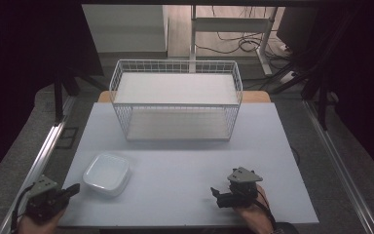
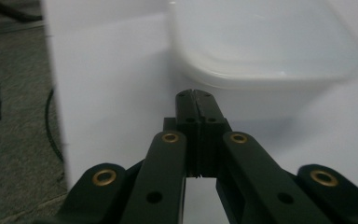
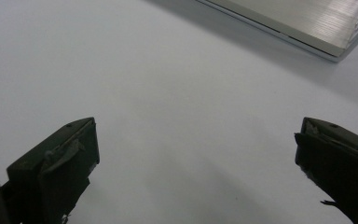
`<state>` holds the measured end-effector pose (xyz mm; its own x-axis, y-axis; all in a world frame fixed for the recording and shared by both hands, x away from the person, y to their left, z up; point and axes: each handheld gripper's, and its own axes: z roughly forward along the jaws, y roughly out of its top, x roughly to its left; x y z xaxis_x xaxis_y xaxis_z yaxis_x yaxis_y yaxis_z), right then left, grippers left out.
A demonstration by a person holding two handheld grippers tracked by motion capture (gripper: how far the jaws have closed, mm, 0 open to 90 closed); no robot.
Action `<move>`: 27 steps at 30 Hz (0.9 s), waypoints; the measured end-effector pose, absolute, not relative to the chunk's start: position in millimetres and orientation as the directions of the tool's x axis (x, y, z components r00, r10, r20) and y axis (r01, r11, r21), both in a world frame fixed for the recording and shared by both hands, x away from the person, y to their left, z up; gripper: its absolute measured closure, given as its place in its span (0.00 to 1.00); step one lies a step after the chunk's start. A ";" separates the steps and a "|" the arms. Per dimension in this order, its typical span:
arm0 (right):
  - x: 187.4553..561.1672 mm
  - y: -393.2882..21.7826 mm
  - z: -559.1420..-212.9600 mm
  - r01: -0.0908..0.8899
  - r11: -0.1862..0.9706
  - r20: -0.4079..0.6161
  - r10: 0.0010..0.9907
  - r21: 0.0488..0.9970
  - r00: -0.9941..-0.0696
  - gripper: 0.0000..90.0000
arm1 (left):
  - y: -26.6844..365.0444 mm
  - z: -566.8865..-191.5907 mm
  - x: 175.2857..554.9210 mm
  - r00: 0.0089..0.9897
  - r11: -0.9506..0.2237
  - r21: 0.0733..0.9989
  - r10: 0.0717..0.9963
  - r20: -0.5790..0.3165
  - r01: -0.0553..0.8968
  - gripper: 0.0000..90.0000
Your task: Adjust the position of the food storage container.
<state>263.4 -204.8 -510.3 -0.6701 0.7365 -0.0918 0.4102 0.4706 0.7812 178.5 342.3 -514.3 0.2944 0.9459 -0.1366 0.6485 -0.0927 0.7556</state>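
Left claw (image 2: 195,95), jaws pressed together and empty, points at the shallow white square plastic dish (image 1: 106,173) on the pale grey tabletop (image 1: 185,180); right claw (image 3: 196,163) stands wide, empty, near the white wire basket (image 1: 176,99).

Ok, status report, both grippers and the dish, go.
Left gripper shut, empty, pointing at white dish. Right gripper open, empty, over bare table. Nothing between.

left tool (image 1: 73,188): jaws pressed together, nothing between | right tool (image 1: 215,193): jaws spread wide, nothing between
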 end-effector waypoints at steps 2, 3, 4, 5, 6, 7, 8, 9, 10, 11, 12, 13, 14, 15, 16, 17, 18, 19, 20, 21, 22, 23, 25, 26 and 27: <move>262.9 -203.5 -509.8 0.409 0.474 -0.091 0.733 0.780 -0.675 0.00 | 346.7 -522.0 193.4 0.280 -0.082 0.744 0.949 -0.145 0.663 1.00; 262.9 -203.5 -509.8 0.409 0.474 -0.091 0.733 0.780 -0.675 0.00 | 346.7 -522.0 193.4 0.280 -0.082 0.744 0.949 -0.145 0.663 1.00; 262.7 -203.5 -509.5 0.409 0.473 -0.088 0.730 0.781 -0.678 0.00 | 346.1 -524.0 198.6 0.288 -0.095 0.738 0.948 -0.138 0.668 1.00; 262.8 -203.6 -509.1 0.407 0.473 -0.087 0.729 0.781 -0.679 0.00 | 345.2 -525.5 203.5 0.292 -0.103 0.736 0.947 -0.133 0.669 1.00; 262.9 -203.7 -508.7 0.408 0.472 -0.086 0.729 0.782 -0.679 0.00 | 344.3 -526.2 207.9 0.296 -0.109 0.733 0.946 -0.131 0.672 1.00; 263.1 -203.9 -508.4 0.409 0.469 -0.081 0.729 0.783 -0.680 0.00 | 343.2 -526.6 211.9 0.303 -0.114 0.732 0.944 -0.131 0.672 1.00; 263.1 -204.1 -507.9 0.411 0.466 -0.077 0.729 0.784 -0.680 0.00 | 341.9 -526.4 214.7 0.312 -0.119 0.732 0.941 -0.133 0.671 1.00; 263.1 -204.2 -507.3 0.413 0.463 -0.072 0.730 0.784 -0.680 0.00 | 340.5 -526.0 216.7 0.317 -0.120 0.733 0.939 -0.136 0.670 1.00; 263.1 -204.3 -506.7 0.414 0.461 -0.071 0.731 0.785 -0.679 0.00 | 338.6 -525.5 217.9 0.323 -0.120 0.734 0.936 -0.141 0.669 1.00; 263.1 -204.6 -506.0 0.417 0.460 -0.067 0.730 0.783 -0.680 0.00 | 336.3 -525.0 218.6 0.327 -0.132 0.731 0.936 -0.131 0.669 1.00; 263.3 -204.8 -505.7 0.419 0.458 -0.061 0.728 0.784 -0.683 0.00 | 334.2 -524.9 219.0 0.334 -0.140 0.730 0.934 -0.128 0.669 1.00; 263.3 -204.6 -505.4 0.425 0.453 -0.053 0.730 0.784 -0.682 0.00 | 332.1 -525.0 219.2 0.339 -0.137 0.729 0.931 -0.136 0.671 1.00; 263.6 -204.6 -505.1 0.430 0.451 -0.048 0.731 0.782 -0.680 0.00 | 330.0 -524.9 219.5 0.345 -0.137 0.731 0.928 -0.142 0.669 1.00; 263.9 -204.7 -505.0 0.434 0.450 -0.041 0.729 0.781 -0.683 0.00 | 327.4 -524.4 220.1 0.353 -0.142 0.730 0.925 -0.142 0.668 1.00; 264.0 -204.7 -504.8 0.439 0.447 -0.032 0.728 0.779 -0.685 0.00 | 324.3 -523.9 220.6 0.357 -0.147 0.729 0.924 -0.140 0.668 1.00; 264.1 -204.7 -504.5 0.446 0.447 -0.026 0.729 0.775 -0.684 0.00 | 321.0 -523.4 221.2 0.365 -0.154 0.729 0.920 -0.141 0.668 1.00; 264.2 -204.5 -504.6 0.450 0.443 -0.022 0.731 0.775 -0.682 0.00 | 317.4 -523.3 222.1 0.373 -0.156 0.729 0.916 -0.145 0.666 1.00; 264.3 -204.7 -504.4 0.454 0.440 -0.017 0.732 0.775 -0.682 0.00 | 313.6 -523.2 223.2 0.382 -0.160 0.729 0.912 -0.149 0.666 1.00; 264.7 -205.2 -504.1 0.456 0.438 -0.014 0.733 0.775 -0.680 0.00 | 309.7 -522.7 224.0 0.387 -0.166 0.727 0.910 -0.147 0.666 1.00; 265.1 -205.6 -503.8 0.461 0.434 -0.009 0.735 0.774 -0.678 0.00 | 306.0 -522.1 225.1 0.395 -0.172 0.726 0.907 -0.147 0.666 1.00; 265.3 -205.8 -503.5 0.468 0.427 -0.002 0.739 0.774 -0.673 0.00 | 302.0 -521.5 225.9 0.405 -0.180 0.726 0.903 -0.147 0.664 1.00; 265.9 -206.3 -503.5 0.470 0.425 0.001 0.740 0.774 -0.672 0.00 | 297.8 -520.9 226.7 0.413 -0.186 0.726 0.899 -0.146 0.662 1.00; 266.7 -207.2 -503.5 0.480 0.420 0.009 0.745 0.770 -0.667 0.02 | 288.4 -520.1 228.5 0.431 -0.202 0.725 0.891 -0.143 0.659 1.00; 266.9 -207.7 -503.3 0.484 0.420 0.013 0.745 0.768 -0.667 0.02 | 285.2 -519.8 229.0 0.436 -0.206 0.725 0.889 -0.142 0.657 1.00; 267.1 -207.9 -503.2 0.485 0.421 0.013 0.744 0.766 -0.668 0.02 | 281.0 -519.4 229.5 0.442 -0.210 0.725 0.885 -0.144 0.656 1.00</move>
<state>267.1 -207.9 -503.2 -0.6677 0.7444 0.0133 0.4849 0.4213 0.7664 229.5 281.0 -519.4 0.4425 0.8852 -0.1435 0.6557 -0.2102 0.7252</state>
